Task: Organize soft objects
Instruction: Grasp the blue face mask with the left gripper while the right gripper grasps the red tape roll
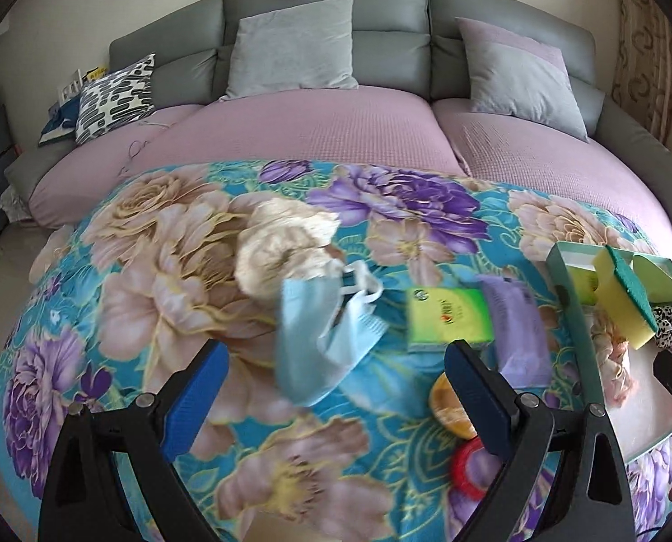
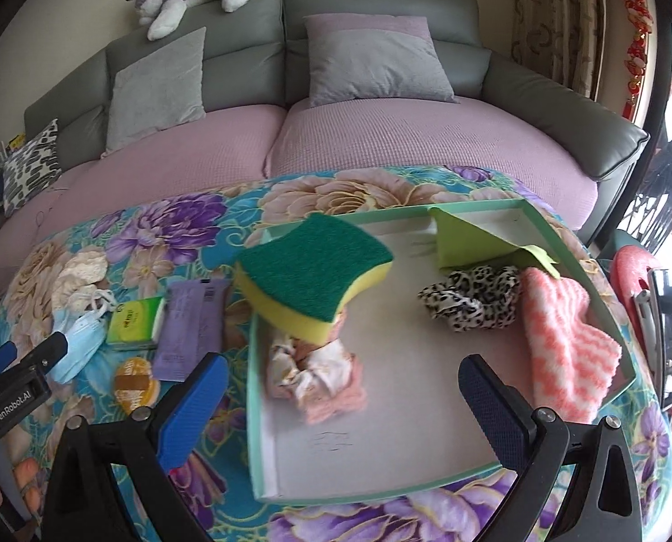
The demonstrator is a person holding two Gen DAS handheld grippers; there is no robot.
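Both grippers stand open with nothing between the fingers. The left gripper hangs over the floral cloth in line with the blue mask, which lies crumpled near the middle of the cloth with its ear loops trailing toward the far side. The right gripper hangs over the near half of the tray, which sits on the cloth's right side.

The step in hand looks like fetching the mask into the tray. To do it well, I would come down on the bunched middle of the mask rather than a loose edge or loop, so it lifts in one piece, and keep the right finger clear of the green tissue pack just beside it. The tray's near left part is bare, a good landing spot.

Already in the tray: a sponge overhanging the far left wall and resting on a pink-and-white cloth bundle, a leopard scrunchie and a pink striped cloth along the right wall. Still out on the cloth: a cream knit piece, a purple sachet and an orange round thing.

The mask is motion-blurred, so its folds are unclear. The orange thing and a red ring are partly hidden behind the left gripper's right finger; what they are I cannot tell. The tray's near corners are cut off by the right gripper's fingers
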